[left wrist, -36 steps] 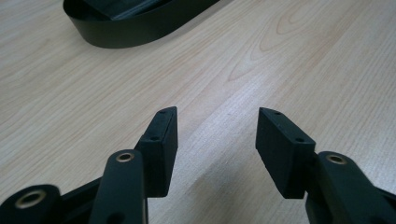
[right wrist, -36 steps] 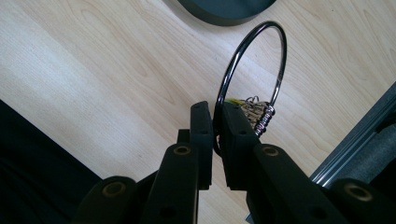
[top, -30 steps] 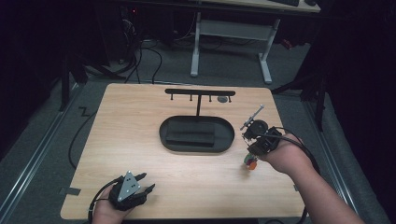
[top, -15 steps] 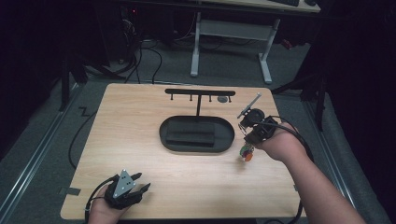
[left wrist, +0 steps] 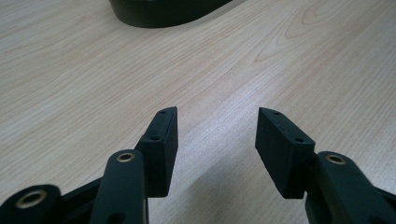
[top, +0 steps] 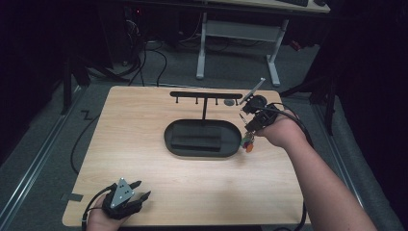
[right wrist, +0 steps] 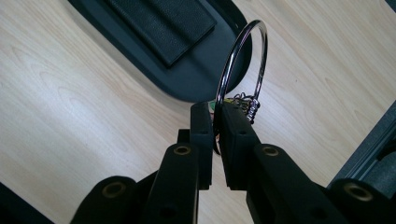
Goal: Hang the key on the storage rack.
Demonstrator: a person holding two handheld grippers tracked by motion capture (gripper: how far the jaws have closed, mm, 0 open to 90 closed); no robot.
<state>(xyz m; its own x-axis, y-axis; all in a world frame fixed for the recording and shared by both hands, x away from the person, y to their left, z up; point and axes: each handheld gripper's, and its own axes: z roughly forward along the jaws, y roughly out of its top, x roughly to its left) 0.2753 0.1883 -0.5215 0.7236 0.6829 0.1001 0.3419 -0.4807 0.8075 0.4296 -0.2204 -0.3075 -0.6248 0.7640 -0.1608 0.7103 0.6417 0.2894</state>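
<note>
1. The right tool (right wrist: 214,123) has its two black jaws pinched narrow on a shiny silver metal key ring (right wrist: 243,65); in the right gripper view the ring rises in a loop above the jaw tips, just right of the frame's centre.
2. A small coiled chain and bits of green and orange trinket (right wrist: 243,105) hang at the ring's base, touching the right-hand jaw.
3. In the high view the right tool (top: 250,126) sits in the right half of the frame, held above the desk by a hand (top: 279,129), with the small coloured trinkets (top: 248,143) dangling beneath it, just beside the right end of the tray.
4. The black oval tray with a raised rectangular pad (top: 202,138) lies at the centre of the high view; in the right gripper view its rim (right wrist: 187,88) fills the upper middle, behind the ring.
5. A black T-shaped hanger stand with small pegs (top: 206,95) rises from the tray's far side, in the upper middle of the high view.
6. The left tool (left wrist: 217,135) stands wide with nothing between its jaws, low over bare wood in the left gripper view.
7. In the high view the left tool (top: 139,190) rests at the lower left, near the front edge of the light wooden desk (top: 144,144), well apart from the tray.
</note>
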